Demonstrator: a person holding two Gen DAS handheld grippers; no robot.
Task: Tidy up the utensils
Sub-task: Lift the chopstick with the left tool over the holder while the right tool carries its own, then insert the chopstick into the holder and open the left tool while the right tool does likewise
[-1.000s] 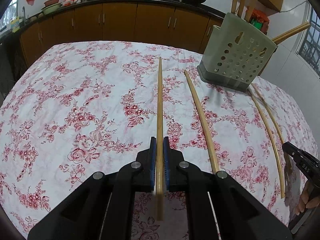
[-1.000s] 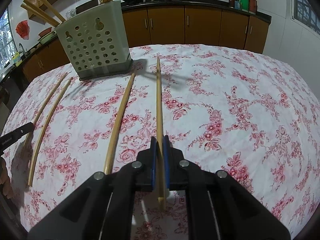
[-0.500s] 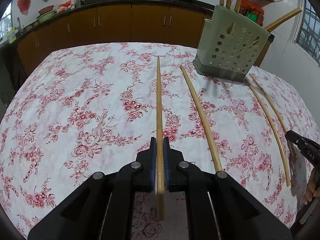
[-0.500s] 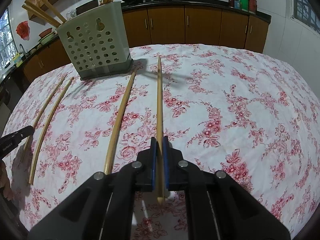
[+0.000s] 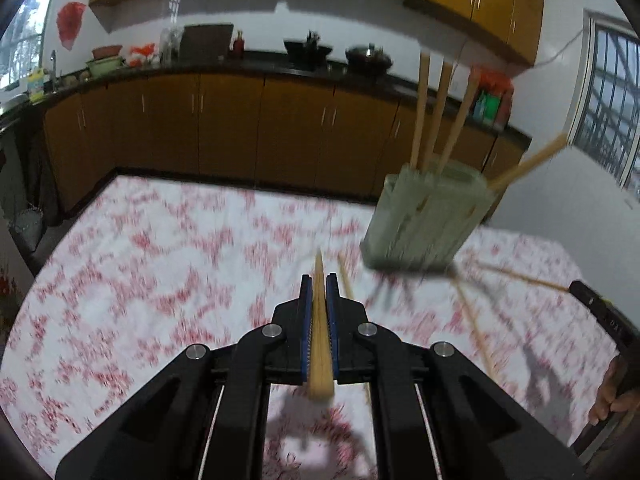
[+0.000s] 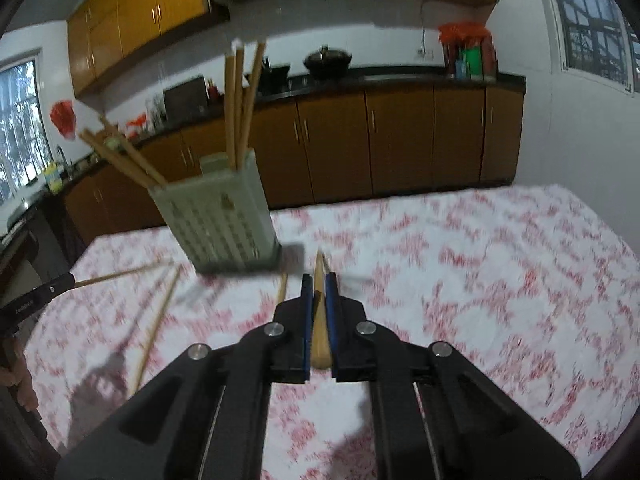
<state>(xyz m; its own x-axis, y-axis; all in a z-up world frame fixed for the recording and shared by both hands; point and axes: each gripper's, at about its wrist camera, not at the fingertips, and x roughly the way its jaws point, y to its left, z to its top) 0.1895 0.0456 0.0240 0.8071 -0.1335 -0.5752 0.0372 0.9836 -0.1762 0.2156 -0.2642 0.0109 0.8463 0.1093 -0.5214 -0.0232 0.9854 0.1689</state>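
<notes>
1. Left wrist view: the left gripper (image 5: 319, 294) clamps a chopstick (image 5: 319, 320), long axis along the fingers, tip toward the holder (image 5: 428, 224) on the cloth (image 5: 160, 280).
2. Right wrist view: the right gripper (image 6: 319, 294) clamps a stick (image 6: 319, 320) pointing forward, beside the holder (image 6: 220, 220). Lettering is unreadable.

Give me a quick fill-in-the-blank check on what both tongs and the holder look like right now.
1. Each pair of tongs, left tongs and right tongs, is shut on one ____.
2. The pale green utensil holder has a wall pierced with many ____.
3. The holder stands on a tablecloth printed with red ____.
4. The chopsticks already in the holder stick out of its ____.

Missing words: chopstick; holes; flowers; top
</notes>
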